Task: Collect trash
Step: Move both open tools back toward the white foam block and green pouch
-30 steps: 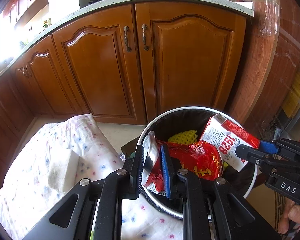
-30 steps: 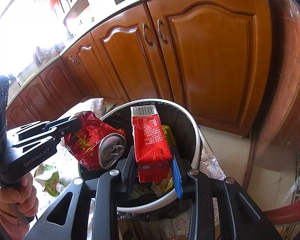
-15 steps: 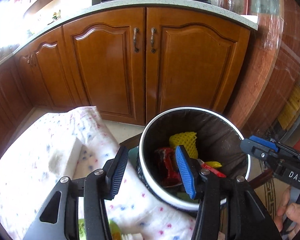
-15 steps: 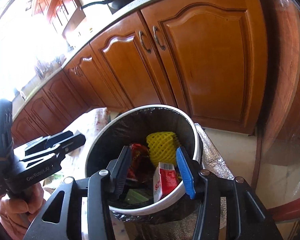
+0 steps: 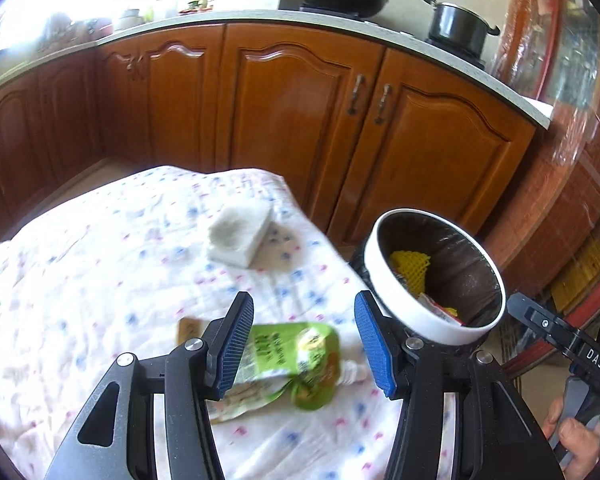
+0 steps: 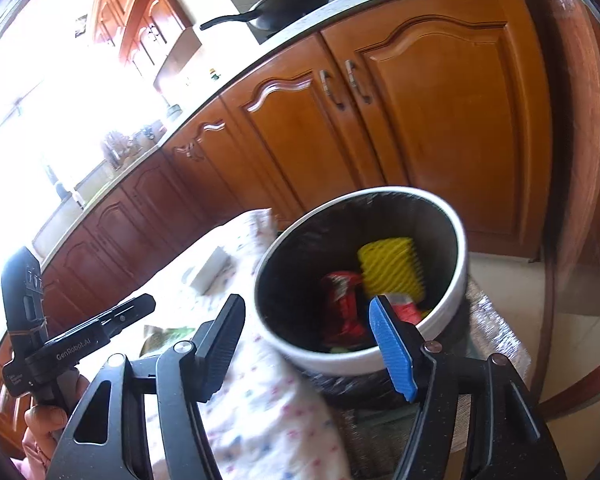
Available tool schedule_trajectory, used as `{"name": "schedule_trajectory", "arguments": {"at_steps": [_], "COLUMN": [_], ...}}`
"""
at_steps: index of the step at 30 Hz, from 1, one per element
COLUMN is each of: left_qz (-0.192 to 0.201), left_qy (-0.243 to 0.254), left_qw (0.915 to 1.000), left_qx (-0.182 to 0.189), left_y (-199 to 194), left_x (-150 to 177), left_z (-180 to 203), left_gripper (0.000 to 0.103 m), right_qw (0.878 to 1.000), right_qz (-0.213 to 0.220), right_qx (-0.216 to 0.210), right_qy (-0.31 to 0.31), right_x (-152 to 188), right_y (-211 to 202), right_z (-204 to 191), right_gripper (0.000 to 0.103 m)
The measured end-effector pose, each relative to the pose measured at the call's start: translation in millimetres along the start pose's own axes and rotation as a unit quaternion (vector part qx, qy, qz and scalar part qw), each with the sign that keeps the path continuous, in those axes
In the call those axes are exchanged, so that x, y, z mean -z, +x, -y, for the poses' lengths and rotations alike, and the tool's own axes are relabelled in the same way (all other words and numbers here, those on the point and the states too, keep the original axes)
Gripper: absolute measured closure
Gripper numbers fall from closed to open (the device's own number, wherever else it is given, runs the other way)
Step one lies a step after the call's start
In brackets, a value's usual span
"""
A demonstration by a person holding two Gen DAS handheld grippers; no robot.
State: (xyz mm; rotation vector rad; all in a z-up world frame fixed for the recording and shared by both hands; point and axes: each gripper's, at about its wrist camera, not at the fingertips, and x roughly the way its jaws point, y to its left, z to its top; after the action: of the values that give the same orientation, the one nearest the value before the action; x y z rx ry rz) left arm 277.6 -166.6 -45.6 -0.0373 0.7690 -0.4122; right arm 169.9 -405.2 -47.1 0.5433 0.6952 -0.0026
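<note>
Left gripper (image 5: 304,344) spread, empty, above green pouch (image 5: 284,368) on tabletop; right gripper (image 6: 308,344) opening, empty, at near rim of bin (image 6: 364,356).

A white cloth with small coloured dots (image 5: 100,264) covered the supporting surface. A green pouch (image 5: 288,364) lay flat on the cloth; a white block (image 5: 240,232) rested well apart from it. A small tan item (image 5: 190,330) lay just beside the pouch.
</note>
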Motion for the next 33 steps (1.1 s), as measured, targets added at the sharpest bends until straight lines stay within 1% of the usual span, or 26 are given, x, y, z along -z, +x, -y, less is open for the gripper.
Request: {"name": "schedule_trajectory", "arguments": {"at_steps": [4, 7, 10, 13, 22, 25, 28, 30, 32, 33], "left_qz": [-0.003, -0.010, -0.019, -0.025, -0.048, -0.047, -0.067, -0.087, -0.109, -0.114], "left_qy": [-0.024, -0.046, -0.065, -0.071, -0.085, -0.078, -0.072, -0.085, -0.103, -0.108], "left_qw": [0.9996, 0.9987, 0.9975, 0.9969, 0.9952, 0.9958, 0.9945, 0.9909, 0.9852, 0.9833], "left_qx": [-0.011, -0.021, -0.021, -0.023, -0.004, 0.006, 0.036, 0.058, 0.083, 0.091], "left_y": [-15.2, -21.6, -27.5, -32.4, -28.3, -28.1, -19.5, -8.4, 3.9, 8.9], "left_x": [13.3, 22.4, 29.1, 33.3, 33.3, 35.0, 38.5, 41.4, 42.2, 41.4], "left_z": [-20.0, -35.9, -50.3, -59.3, -68.9, -60.2, -49.1, -46.7, -46.3, -45.3], "left_gripper": [0.051, 0.051, 0.051, 0.051, 0.050, 0.050, 0.050, 0.050, 0.050, 0.050], "right_qw": [1.000, 1.000, 0.999, 0.999, 0.997, 0.997, 0.997, 0.997, 0.998, 0.998], "right_qz": [-0.004, -0.009, -0.018, -0.028, -0.049, -0.051, -0.050, -0.047, -0.041, -0.039], "right_qx": [-0.014, -0.024, -0.032, -0.038, -0.050, -0.052, -0.053, -0.053, -0.052, -0.051], "right_qy": [0.000, 0.001, -0.002, -0.003, -0.009, -0.016, -0.017, -0.017, -0.016, -0.017], "right_x": [12.6, 23.9, 33.3, 42.5, 56.1, 56.1, 51.5, 46.8, 41.5, 39.2], "right_y": [-0.8, -0.8, 1.8, 5.5, 17.6, 19.5, 21.1, 21.4, 21.2, 20.9], "right_z": [-14.4, -24.0, -32.8, -40.3, -55.5, -60.3, -61.1, -60.0, -57.6, -57.0], "right_gripper": [0.033, 0.032, 0.032, 0.032, 0.032, 0.032, 0.032, 0.032, 0.032, 0.032]}}
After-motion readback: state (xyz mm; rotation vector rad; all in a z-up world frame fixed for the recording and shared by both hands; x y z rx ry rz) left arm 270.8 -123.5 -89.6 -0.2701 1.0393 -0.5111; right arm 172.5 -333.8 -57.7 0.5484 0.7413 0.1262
